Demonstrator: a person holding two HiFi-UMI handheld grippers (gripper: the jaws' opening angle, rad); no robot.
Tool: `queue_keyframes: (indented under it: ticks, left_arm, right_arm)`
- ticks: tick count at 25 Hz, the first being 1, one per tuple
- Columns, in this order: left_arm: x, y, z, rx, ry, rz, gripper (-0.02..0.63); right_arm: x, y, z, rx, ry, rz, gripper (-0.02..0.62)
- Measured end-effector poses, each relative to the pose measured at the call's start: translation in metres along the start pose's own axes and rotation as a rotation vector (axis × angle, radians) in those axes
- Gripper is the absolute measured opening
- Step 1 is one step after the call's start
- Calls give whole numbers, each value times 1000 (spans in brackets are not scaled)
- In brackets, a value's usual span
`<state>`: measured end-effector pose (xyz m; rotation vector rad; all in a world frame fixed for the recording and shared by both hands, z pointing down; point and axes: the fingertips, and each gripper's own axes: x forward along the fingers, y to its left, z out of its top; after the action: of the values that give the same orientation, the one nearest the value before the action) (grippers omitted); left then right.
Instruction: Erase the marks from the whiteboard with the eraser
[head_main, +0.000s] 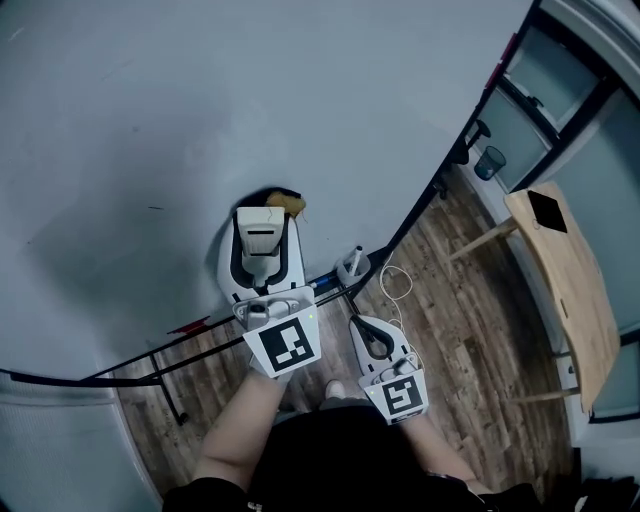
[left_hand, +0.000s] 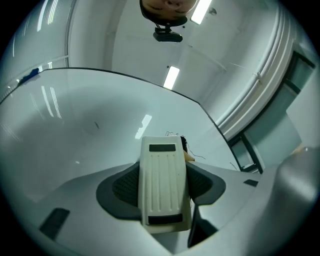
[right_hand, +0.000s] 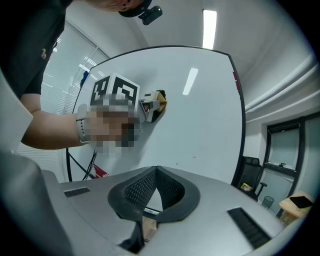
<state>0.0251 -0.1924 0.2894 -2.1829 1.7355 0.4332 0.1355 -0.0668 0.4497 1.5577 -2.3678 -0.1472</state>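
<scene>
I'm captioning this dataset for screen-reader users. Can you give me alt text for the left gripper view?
The left claw is shut on a cream eraser held lengthwise between its dark pads, pointing at the whiteboard. Thin dark scribbles show on the board just past the eraser's far end, and a ceiling light reflects off its surface.

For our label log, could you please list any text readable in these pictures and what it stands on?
No text is readable.
Marker cubes: square patterns only, no letters.
Strip below the jaws, right gripper view: print too small to read.
</scene>
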Motion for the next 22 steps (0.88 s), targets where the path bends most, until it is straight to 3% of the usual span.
queue_keyframes:
  ticks: [10,16,22]
  left_arm:
    - [-7,-71,-28,-92,73,-325,256]
    - [-58,-105,-71,-71,204,-592,256]
    - [-116,-120,-108,-28,315,-774,256]
  right_arm:
    - [-25,-20,-6,29,18,-105,29]
    - [-36,-21,-17,66,35,-148,29]
    - [-46,-18,-26,86,63,-168,28]
